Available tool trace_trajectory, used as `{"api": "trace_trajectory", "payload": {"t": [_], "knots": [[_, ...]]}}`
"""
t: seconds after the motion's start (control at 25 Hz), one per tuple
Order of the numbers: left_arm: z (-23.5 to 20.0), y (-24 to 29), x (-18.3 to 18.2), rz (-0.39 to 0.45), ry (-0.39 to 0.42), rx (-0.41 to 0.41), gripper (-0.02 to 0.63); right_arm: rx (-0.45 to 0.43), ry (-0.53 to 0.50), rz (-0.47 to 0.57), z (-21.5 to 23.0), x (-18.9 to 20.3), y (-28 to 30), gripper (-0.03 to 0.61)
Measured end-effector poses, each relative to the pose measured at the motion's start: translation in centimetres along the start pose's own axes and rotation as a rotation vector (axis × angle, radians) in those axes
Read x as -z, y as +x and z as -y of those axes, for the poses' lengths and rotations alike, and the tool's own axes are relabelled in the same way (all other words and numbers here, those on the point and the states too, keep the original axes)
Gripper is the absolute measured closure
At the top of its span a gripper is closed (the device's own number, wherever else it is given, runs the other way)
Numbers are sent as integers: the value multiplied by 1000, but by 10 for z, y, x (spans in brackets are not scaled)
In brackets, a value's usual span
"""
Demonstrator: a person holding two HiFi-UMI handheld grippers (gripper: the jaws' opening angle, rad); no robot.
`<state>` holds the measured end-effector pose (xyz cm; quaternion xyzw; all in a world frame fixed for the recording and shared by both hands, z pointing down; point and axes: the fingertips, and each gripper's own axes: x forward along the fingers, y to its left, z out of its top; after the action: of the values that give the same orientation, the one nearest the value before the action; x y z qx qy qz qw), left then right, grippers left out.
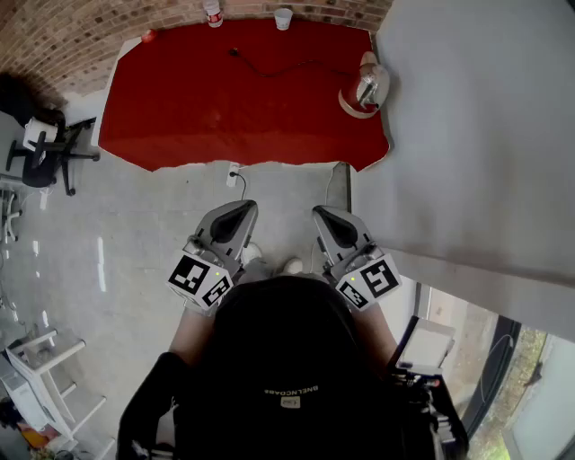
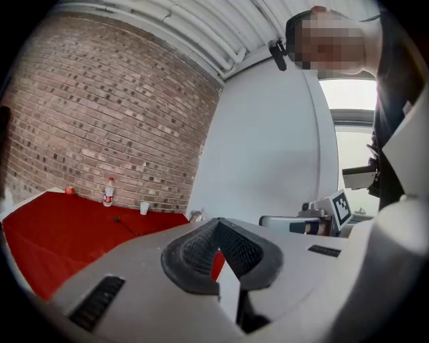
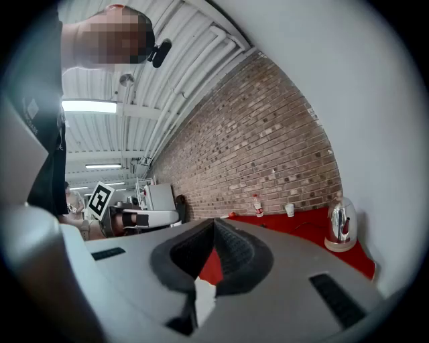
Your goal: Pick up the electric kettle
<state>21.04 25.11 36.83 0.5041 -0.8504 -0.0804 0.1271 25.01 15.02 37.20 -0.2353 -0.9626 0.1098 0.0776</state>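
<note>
**Kettle [image 1: 368, 87] ahead and to the right, both grippers closed and empty**

Head view: the kettle stands upright on its round base at the far right edge of the red cloth [image 1: 225, 117], just beside the white wall [image 1: 476, 135]. The left gripper [image 1: 239, 211] and right gripper [image 1: 326, 216] are side by side close to the person's body, both pointing forward at the cloth and well short of it. The kettle lies forward and to the right of both. The right gripper is the nearer one, on the kettle's side. A dark cord [image 1: 269, 67] runs across the cloth. A bottle [image 1: 213, 13] and a cup [image 1: 283, 18] stand along its far edge by the brick wall [image 1: 63, 36], well apart from the kettle.

Left gripper view: the left gripper [image 2: 219, 231] has its jaws clenched, the ribbed pads meeting at the tip with nothing between them. The kettle is only a small glint [image 2: 196, 216] just above the jaws, at the corner where the brick meets the white wall.

Right gripper view: the right gripper [image 3: 214, 231] also has its pads closed tip to tip and is empty. The kettle [image 3: 340, 228] sits clearly to the right of the jaws, shiny and upright, its long axis vertical. I cannot tell for sure which way its handle faces.

As I judge it, the pickup calls for a reach forward and rightward with the right gripper, whose jaws must first part.
</note>
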Motion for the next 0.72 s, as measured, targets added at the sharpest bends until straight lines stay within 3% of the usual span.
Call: {"api": "trace_trajectory", "payload": {"t": [0.4, 0.72], "knots": [[-35, -16, 4, 2, -70, 15, 609, 21, -2, -15, -15, 6, 29, 572], [-70, -27, -5, 21, -65, 12, 609, 26, -11, -21, -25, 6, 62, 572]]}}
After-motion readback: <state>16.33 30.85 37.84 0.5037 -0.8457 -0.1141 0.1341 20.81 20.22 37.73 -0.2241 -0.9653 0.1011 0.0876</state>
